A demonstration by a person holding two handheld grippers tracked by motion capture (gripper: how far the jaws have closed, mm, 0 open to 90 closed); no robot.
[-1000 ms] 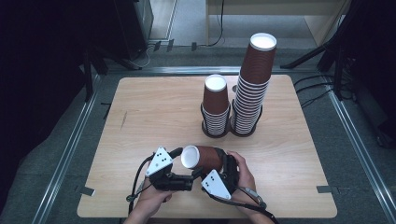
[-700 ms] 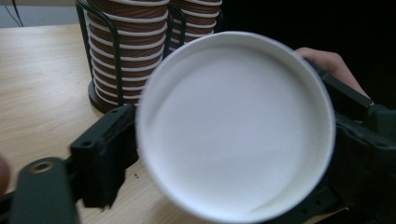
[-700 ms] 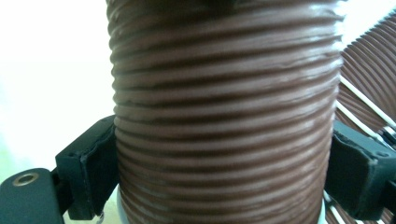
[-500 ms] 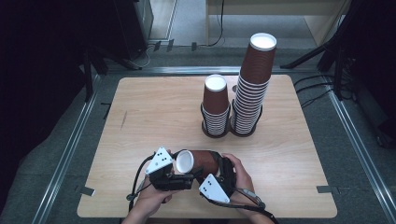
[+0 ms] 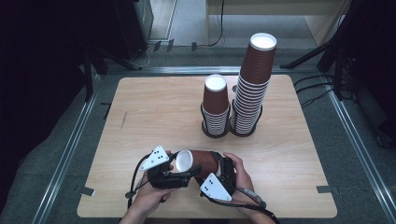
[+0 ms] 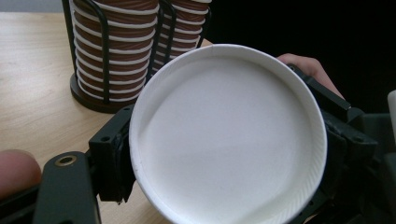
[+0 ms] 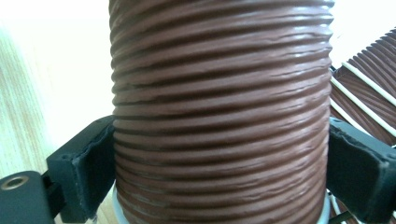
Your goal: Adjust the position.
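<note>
A brown ribbed paper cup (image 5: pixel 201 159) lies on its side above the table's front edge, its white end facing left. My right gripper (image 5: pixel 214 164) is shut on its body; both pads (image 7: pixel 88 168) press the ribbed wall (image 7: pixel 219 107). My left gripper (image 5: pixel 183 169) has just been closing, and it now grips the cup at the white end (image 6: pixel 229 140), with its left pad (image 6: pixel 112 158) against the side. Hands hold both grippers.
Two upside-down stacks of the same cups stand in black wire holders at the back of the wooden table (image 5: pixel 140 116): a short stack (image 5: pixel 215 107) and a tall stack (image 5: pixel 252 84). A dark floor with cables surrounds the table.
The cup's white end has shifted slightly left, and the left jaws have closed in on it. Both hands stay where they were.
</note>
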